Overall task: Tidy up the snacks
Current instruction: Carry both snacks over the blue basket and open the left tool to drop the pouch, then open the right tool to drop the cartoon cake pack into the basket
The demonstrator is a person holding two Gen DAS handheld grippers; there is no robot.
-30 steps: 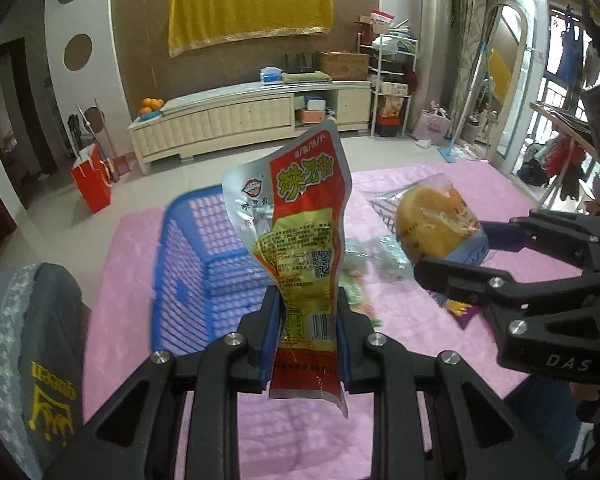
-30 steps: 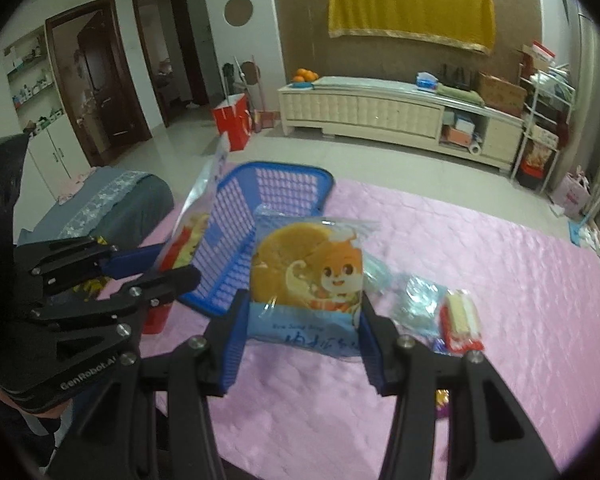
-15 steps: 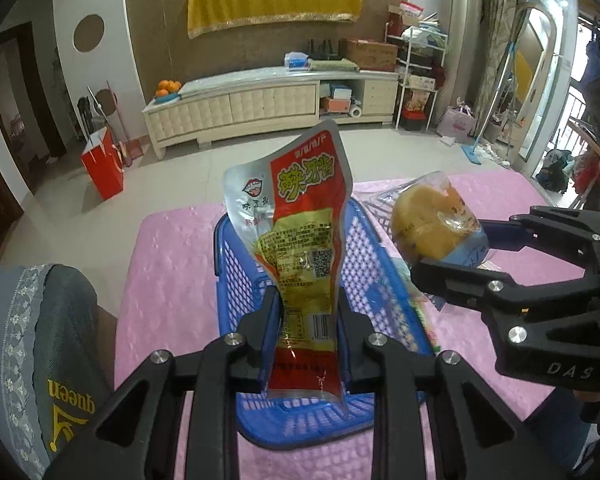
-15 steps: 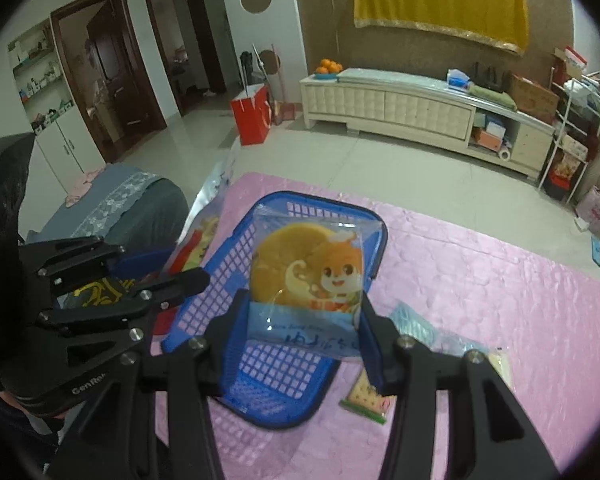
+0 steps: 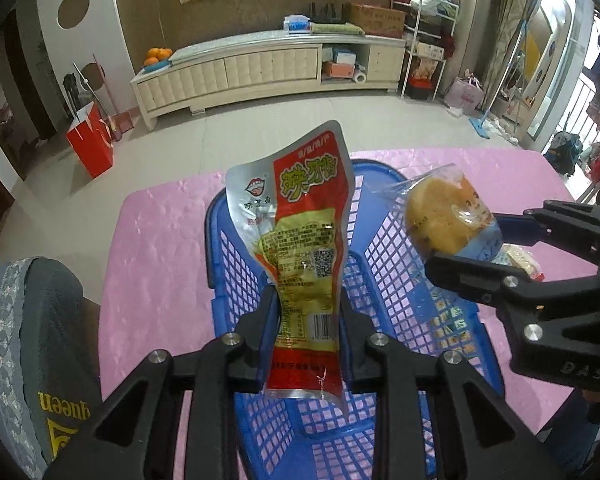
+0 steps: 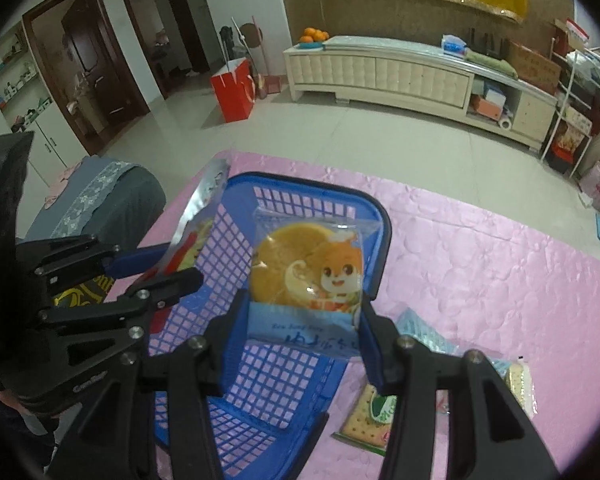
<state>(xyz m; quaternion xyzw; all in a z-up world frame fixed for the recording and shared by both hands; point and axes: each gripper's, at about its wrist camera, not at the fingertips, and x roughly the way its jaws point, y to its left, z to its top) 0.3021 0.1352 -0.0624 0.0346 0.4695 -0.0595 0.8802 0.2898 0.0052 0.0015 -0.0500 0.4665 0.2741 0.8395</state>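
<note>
My left gripper (image 5: 306,316) is shut on a tall red and silver snack pouch (image 5: 300,236) and holds it upright over the blue plastic basket (image 5: 384,280). My right gripper (image 6: 302,328) is shut on a clear bag with a round yellow cake and a cartoon squirrel (image 6: 306,276), also above the basket (image 6: 284,372). The cake bag (image 5: 444,220) and right gripper (image 5: 500,248) show at the right of the left wrist view. The left gripper (image 6: 156,258) and pouch (image 6: 196,220) show at the left of the right wrist view.
The basket stands on a pink quilted cloth (image 6: 480,260). Several loose snack packets lie right of it, among them a cracker pack (image 6: 370,420). A grey cushioned seat (image 5: 32,344) is at the left. Behind are a tiled floor, a red bag (image 5: 90,146) and a white cabinet (image 5: 260,68).
Both grippers have moved left over the basket with their packets; the basket now sits directly under them. Both grips are unchanged.
</note>
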